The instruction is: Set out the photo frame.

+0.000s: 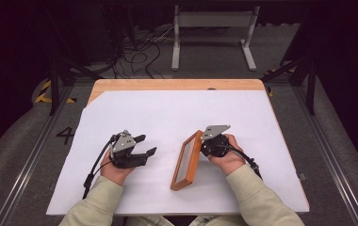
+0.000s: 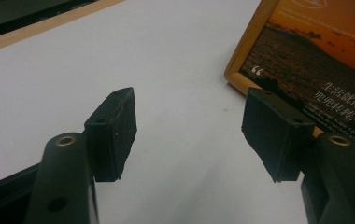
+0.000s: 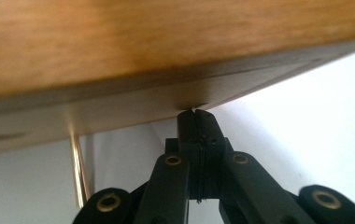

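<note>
A wooden picture frame point(image 1: 187, 160) holding a sunset print with white writing point(image 2: 315, 56) is propped up on one long edge near the table's middle, leaning. My right gripper point(image 1: 203, 145) sits just right of it, jaws pressed together with nothing between them. In the right gripper view its tips point(image 3: 196, 116) touch the frame's wooden back point(image 3: 119, 46). A thin brass rod point(image 3: 77, 168) hangs below that back. My left gripper point(image 1: 147, 145) rests to the frame's left, open and empty. Its pads point(image 2: 115, 135) are wide apart over the white sheet, clear of the frame's corner.
A white sheet point(image 1: 167, 117) covers the wooden table point(image 1: 177, 84), whose bare strip runs along the far edge. On the floor beyond stand a grey metal stand point(image 1: 212, 28), a tangle of cables point(image 1: 139, 52) and dark tripod legs point(image 1: 59, 80).
</note>
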